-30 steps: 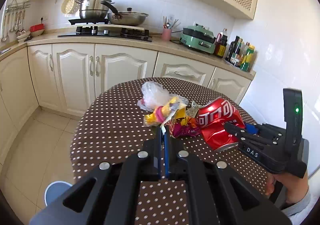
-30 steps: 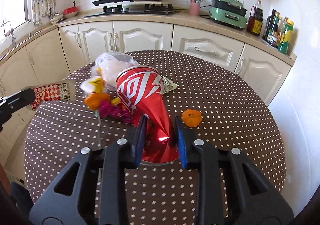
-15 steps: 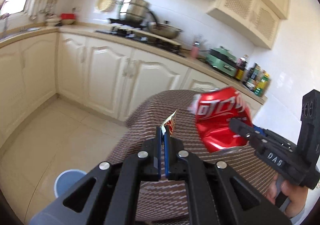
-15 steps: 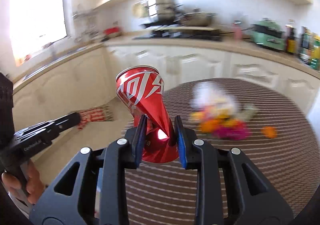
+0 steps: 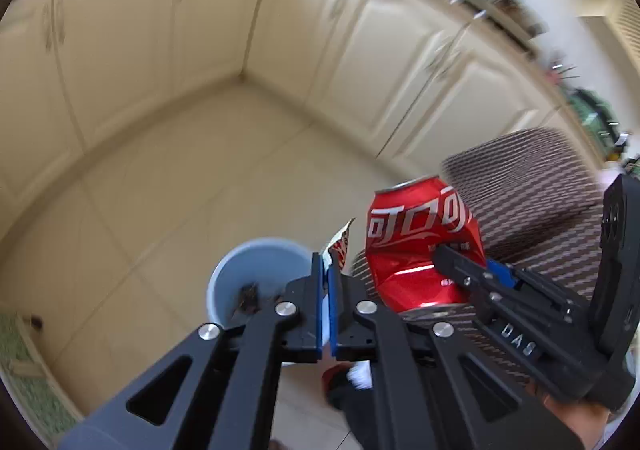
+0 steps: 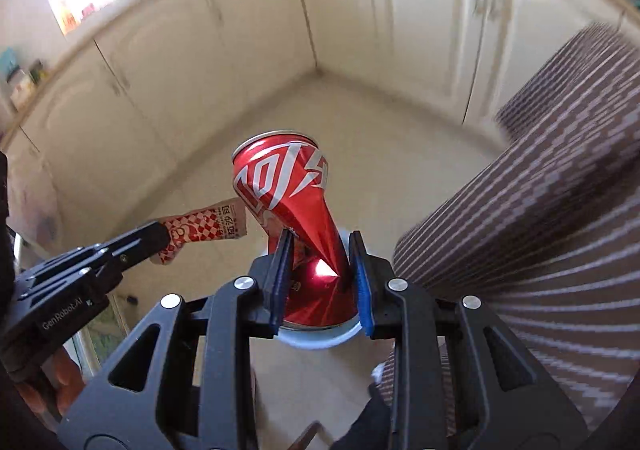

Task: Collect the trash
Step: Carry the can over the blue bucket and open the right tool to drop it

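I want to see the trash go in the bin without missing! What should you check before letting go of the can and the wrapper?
1. Can gripped by the right gripper: ok, its pads squeeze the dented middle.
2. Wrapper gripped by the left gripper: ok, pinched flat between the shut pads.
3. Bin in sight: ok, it stands on the floor below both grippers.
4. Can above the bin opening: cannot tell; the right view shows the bin's rim right behind the can, the left view puts the can beside it.
5. Wrapper above the bin opening: cannot tell, it seems near the rim.
6. Room in the bin: ok, only some dark bits at the bottom.
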{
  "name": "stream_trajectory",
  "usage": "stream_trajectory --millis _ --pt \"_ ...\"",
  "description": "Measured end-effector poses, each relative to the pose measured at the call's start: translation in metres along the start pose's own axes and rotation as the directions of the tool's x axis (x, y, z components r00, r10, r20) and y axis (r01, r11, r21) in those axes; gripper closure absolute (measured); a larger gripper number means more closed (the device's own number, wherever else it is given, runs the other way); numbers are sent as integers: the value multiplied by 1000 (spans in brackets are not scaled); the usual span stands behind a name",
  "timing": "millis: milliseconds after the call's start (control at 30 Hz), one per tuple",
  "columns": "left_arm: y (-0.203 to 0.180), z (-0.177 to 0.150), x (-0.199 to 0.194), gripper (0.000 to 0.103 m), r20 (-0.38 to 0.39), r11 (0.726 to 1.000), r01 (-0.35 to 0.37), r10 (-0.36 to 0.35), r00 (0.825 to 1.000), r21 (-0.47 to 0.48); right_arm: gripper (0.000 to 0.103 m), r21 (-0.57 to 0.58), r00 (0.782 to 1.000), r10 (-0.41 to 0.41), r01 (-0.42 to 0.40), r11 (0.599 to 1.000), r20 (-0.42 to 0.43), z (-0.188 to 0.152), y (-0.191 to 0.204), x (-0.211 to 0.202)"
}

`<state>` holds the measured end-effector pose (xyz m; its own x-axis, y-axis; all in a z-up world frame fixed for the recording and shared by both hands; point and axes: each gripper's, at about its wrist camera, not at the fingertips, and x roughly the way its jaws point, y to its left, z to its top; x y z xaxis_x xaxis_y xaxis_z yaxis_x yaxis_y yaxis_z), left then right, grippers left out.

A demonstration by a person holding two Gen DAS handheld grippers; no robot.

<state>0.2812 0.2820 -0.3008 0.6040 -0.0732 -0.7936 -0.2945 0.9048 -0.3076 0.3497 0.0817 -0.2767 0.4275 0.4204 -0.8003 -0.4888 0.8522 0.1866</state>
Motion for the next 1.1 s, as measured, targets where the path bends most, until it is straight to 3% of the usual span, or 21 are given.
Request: stream_trajectory --millis 133,333,433,500,667,1100 --pt "24 -9 57 101 -88 999 -34 33 996 -3 75 19 991 -14 16 1000 -131 -20 6 74" --pt "36 -17 112 99 -151 1000 -25 24 988 -4 75 33 977 -54 62 998 -205 -34 -4 122" --pt "44 -19 129 86 -193 999 -18 9 981 -48 75 43 972 -65 77 996 -227 -35 -5 138" --pt "47 -22 130 68 -199 998 -25 13 980 -60 75 46 970 -67 81 996 -235 -37 1 145" --pt "46 -26 130 63 -223 998 -47 39 974 -31 75 50 968 -61 76 996 -244 -39 9 160" --pt "64 -21 129 58 -243 992 -78 53 969 -96 74 48 968 -56 69 996 -245 -42 18 179"
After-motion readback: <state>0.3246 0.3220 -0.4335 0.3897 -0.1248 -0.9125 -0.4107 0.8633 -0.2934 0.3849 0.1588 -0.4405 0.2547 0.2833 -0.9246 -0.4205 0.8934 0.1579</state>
